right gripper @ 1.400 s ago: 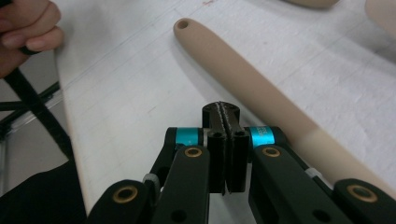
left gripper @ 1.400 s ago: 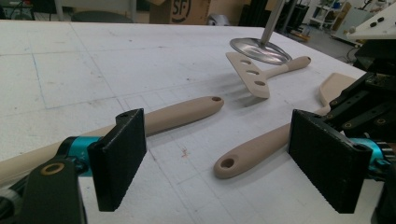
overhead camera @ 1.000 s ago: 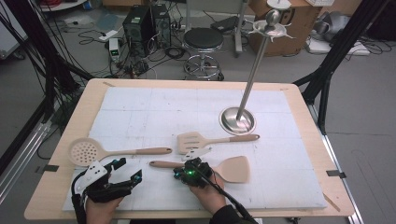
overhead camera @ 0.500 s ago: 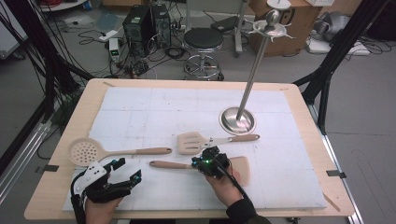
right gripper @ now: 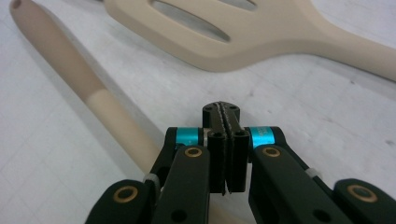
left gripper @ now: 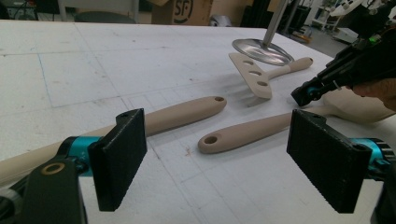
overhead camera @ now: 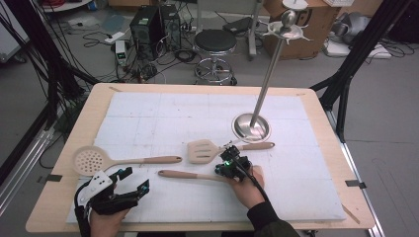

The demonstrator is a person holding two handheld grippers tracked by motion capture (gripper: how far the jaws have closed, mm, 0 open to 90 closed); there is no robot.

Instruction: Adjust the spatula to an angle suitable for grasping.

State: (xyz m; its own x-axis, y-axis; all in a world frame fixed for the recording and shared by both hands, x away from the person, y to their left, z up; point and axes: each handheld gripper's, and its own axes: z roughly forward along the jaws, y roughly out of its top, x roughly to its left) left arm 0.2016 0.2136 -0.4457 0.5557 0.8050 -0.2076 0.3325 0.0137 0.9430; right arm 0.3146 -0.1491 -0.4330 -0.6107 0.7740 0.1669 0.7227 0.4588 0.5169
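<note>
beige silicone spatula [overhead camera: 197, 175] lay at the mat's six o'clock, its handle running toward nine. right gripper [overhead camera: 232, 167] hovered over its blade end, jaws pressed shut on nothing; it would have needed to spread them and straddle the handle squarely. left gripper [overhead camera: 129, 183] waited at seven o'clock, jaws wide apart

Your inventory by colour: slotted spatula [overhead camera: 203, 150], pale cream head, tan-pink handle. Skimmer [overhead camera: 90, 159], cream round head patterned with small holes, tan-pink handle. Spoon [left gripper: 243, 133], beige handle, cream neck. Stand [overhead camera: 252, 126], polished silver. Table cover [overhead camera: 163, 118], white with faint grid lines. Your left gripper [left gripper: 224, 158] and right gripper [right gripper: 225, 116], black with teal bands, brass-coloured rivets.
</note>
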